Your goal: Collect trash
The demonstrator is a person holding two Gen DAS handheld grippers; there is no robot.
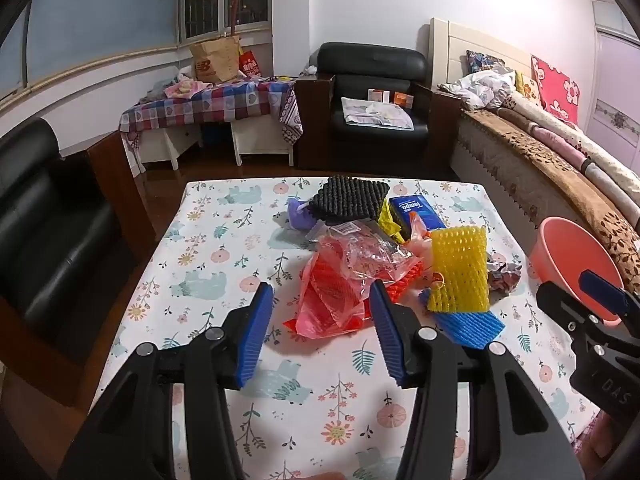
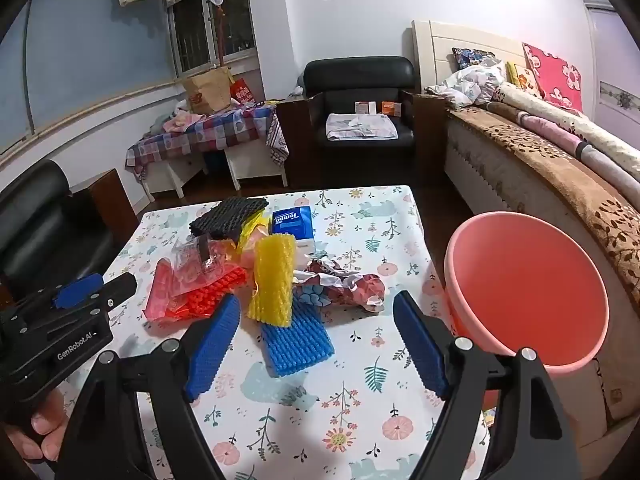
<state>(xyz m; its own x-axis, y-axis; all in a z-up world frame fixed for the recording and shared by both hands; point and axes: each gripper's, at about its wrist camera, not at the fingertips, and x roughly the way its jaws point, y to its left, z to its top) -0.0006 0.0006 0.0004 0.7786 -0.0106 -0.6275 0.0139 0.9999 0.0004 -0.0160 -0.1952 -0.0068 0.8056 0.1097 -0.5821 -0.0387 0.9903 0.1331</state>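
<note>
Nothing appears to be collected yet: the pink basin [image 2: 528, 292], the likely receptacle, sits off the counter's [image 2: 360, 380] right edge at about three o'clock in the right wrist view, and the inside that shows is bare.

All the trash still lies in one loose heap on the floral cloth, toward the far half of the counter at roughly twelve o'clock from both cameras. In it are a black foam net [image 1: 352, 198] at the far end, a blue tissue pack [image 1: 416, 210] just beside it at its three o'clock, a purple scrap [image 1: 300, 216] at the net's eight o'clock, a red plastic bag [image 1: 340, 284] with clear wrapping on top, a yellow foam net [image 1: 460, 268] standing over a blue foam net [image 1: 468, 326], and a crumpled printed wrapper [image 2: 344, 284] at the yellow net's three o'clock.

The left gripper [image 1: 320, 328] hangs released, jaws wide apart and nothing between them, just short of the red bag's near edge. The right gripper [image 2: 316, 344] is likewise spread and empty, hovering above the blue net without touching it.

By my judgement the task is at its very start: every piece remains to be picked up and dropped into the basin, with the red bag and blue net the nearest first candidates.
</note>
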